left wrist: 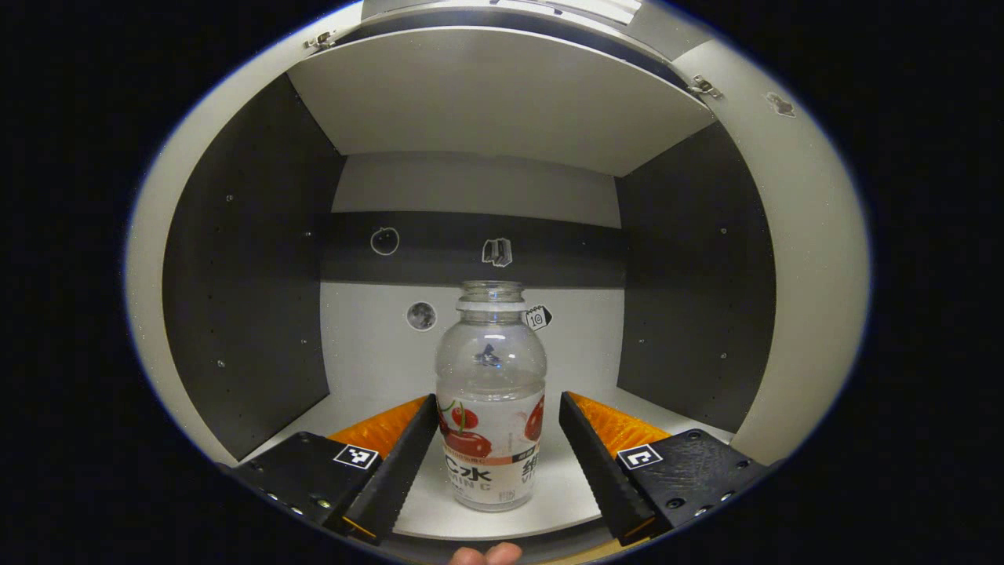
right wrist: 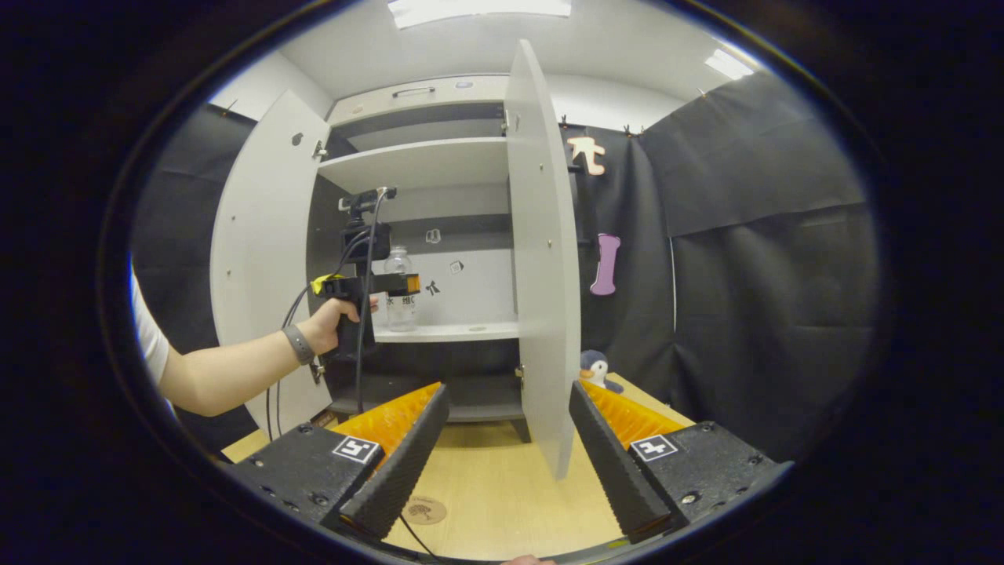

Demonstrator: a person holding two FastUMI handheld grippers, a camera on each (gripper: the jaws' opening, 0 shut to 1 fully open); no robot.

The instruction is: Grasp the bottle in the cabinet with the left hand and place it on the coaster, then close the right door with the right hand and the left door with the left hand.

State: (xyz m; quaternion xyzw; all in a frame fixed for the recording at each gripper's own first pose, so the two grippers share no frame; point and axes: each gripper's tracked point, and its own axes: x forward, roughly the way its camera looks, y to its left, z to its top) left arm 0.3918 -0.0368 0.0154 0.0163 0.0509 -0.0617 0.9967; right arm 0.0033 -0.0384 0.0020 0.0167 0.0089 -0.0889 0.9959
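Left gripper view has the bottle (left wrist: 491,396) upright on the white cabinet shelf (left wrist: 376,369), standing between the spread fingers of the left gripper (left wrist: 497,463), neither finger touching it. Right gripper view shows the right gripper (right wrist: 507,455) open over the wooden table (right wrist: 510,486), near the coaster (right wrist: 424,510), facing the cabinet's right door (right wrist: 541,259), which stands open.

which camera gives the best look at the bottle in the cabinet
The left gripper view: the bottle stands close and whole on the shelf between the open left gripper. In the right gripper view it is small, distant, partly hidden by that gripper.
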